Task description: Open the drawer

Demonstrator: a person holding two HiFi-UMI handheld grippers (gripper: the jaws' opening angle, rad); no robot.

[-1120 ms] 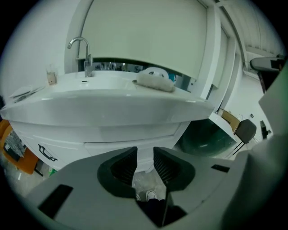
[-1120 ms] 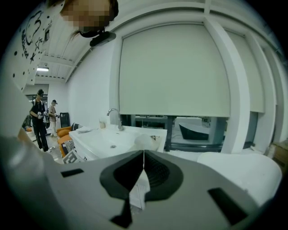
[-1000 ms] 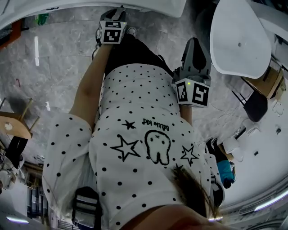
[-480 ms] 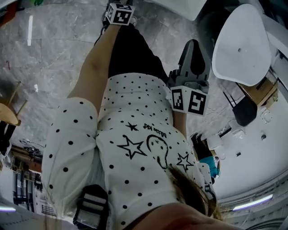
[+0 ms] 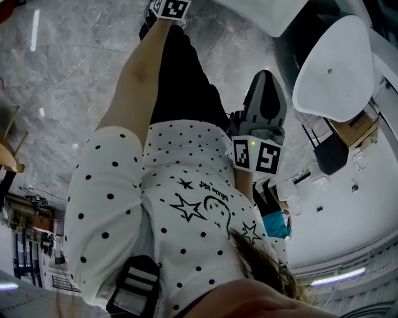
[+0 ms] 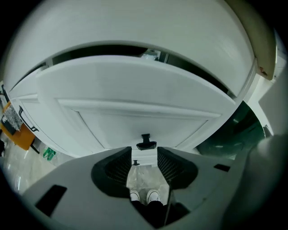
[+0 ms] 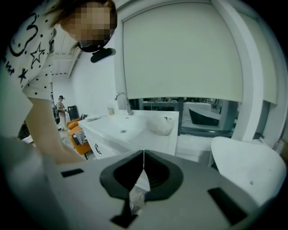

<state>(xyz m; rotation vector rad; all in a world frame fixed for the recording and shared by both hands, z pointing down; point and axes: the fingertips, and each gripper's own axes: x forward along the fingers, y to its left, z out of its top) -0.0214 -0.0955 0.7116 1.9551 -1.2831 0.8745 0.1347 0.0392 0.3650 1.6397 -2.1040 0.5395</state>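
In the left gripper view a white drawer front [image 6: 135, 96] fills the frame, with a small black handle [image 6: 146, 143] low in its middle. My left gripper [image 6: 144, 152] points down at it. Its jaws are open and have just been opening; nothing is between them, and the handle sits just beyond the tips. A second small knob [image 6: 135, 162] shows lower down through the gap. In the head view only the left gripper's marker cube [image 5: 169, 7] shows, at the top edge. My right gripper [image 7: 143, 155] is shut and empty, held beside the person's hip [image 5: 266, 84].
A white vanity [image 7: 135, 134] with sink and faucet [image 7: 121, 99] stands ahead of the right gripper, an orange chair [image 7: 75, 134] to its left. A white seat [image 5: 336, 74] stands close on the right. The floor [image 5: 68, 81] is grey marble. The person's shoes [image 6: 141, 196] show below the left jaws.
The left arm has stretched further away and down, and its marker cube now half leaves the head view's top edge. The right gripper has sunk a little beside the hip.
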